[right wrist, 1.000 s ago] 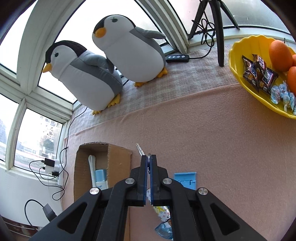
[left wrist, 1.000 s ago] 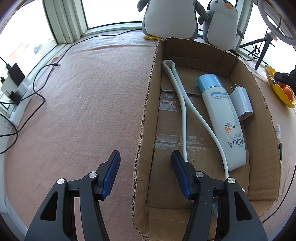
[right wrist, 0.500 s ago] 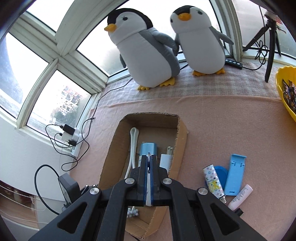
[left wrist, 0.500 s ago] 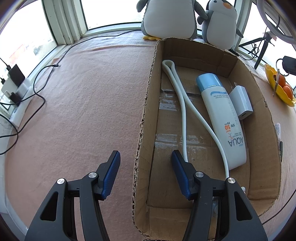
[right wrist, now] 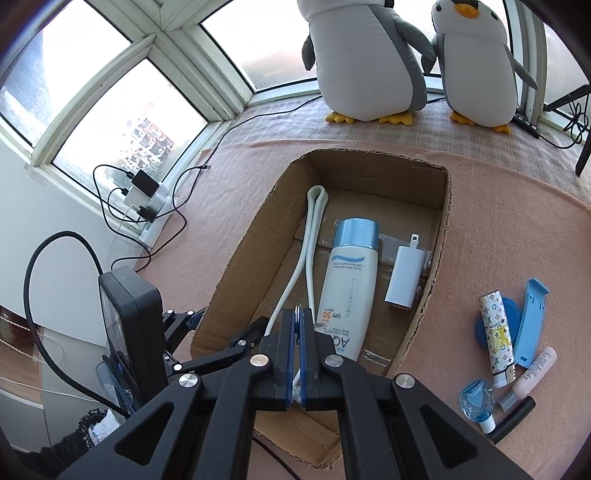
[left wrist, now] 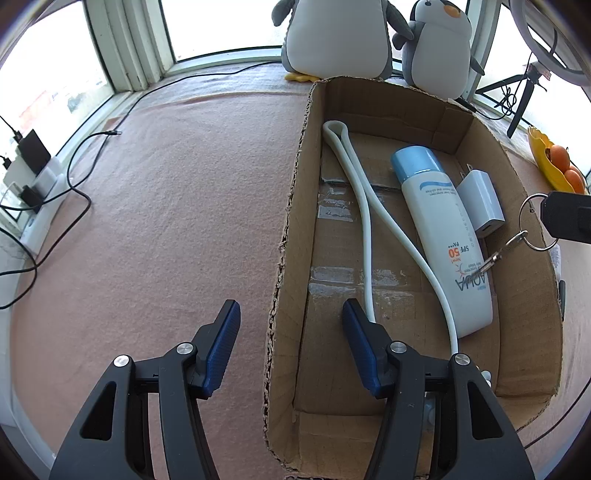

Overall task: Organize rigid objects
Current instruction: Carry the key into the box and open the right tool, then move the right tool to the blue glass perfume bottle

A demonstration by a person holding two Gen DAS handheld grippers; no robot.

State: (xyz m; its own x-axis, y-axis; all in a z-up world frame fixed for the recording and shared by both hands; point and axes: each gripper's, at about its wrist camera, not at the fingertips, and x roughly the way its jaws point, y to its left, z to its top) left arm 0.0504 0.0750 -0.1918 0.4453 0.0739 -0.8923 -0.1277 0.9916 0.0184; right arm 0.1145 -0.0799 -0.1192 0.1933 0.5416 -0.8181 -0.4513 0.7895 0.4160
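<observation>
Left wrist view: the left gripper (left wrist: 290, 347) has its fingers (left wrist: 221, 347) spread wide, one on each side of the near left wall of the cardboard box (left wrist: 291, 206), gripping nothing. The box stands on a pink cloth (left wrist: 166, 206) that covers the bench. Inside it, from the left wall to the right, lie a white looped strap (left wrist: 365, 218), a sunscreen bottle (left wrist: 443, 236) with its blue cap toward the far wall, and a white charger plug (left wrist: 480, 203) just beside the bottle. Above the box's right wall the right gripper (left wrist: 567, 218) comes in from the edge of the view, and a key ring (left wrist: 533, 225) hangs from it, with the key (left wrist: 498, 254) slanting down over the bottle's lower part, over the inside of the box. Two plush penguins (left wrist: 340, 33) stand past the far wall, and a yellow bowl of oranges (left wrist: 550, 166) sits at the far right edge.

Right wrist view: the right gripper (right wrist: 297, 354) has its fingers pressed together on the ring, whose thin rim shows between the pads. Right of the box, on the cloth, lie a patterned tube (right wrist: 496, 332), a blue stand (right wrist: 530, 321), a pale tube (right wrist: 532, 376) and a small blue bottle (right wrist: 478, 402), close together.
</observation>
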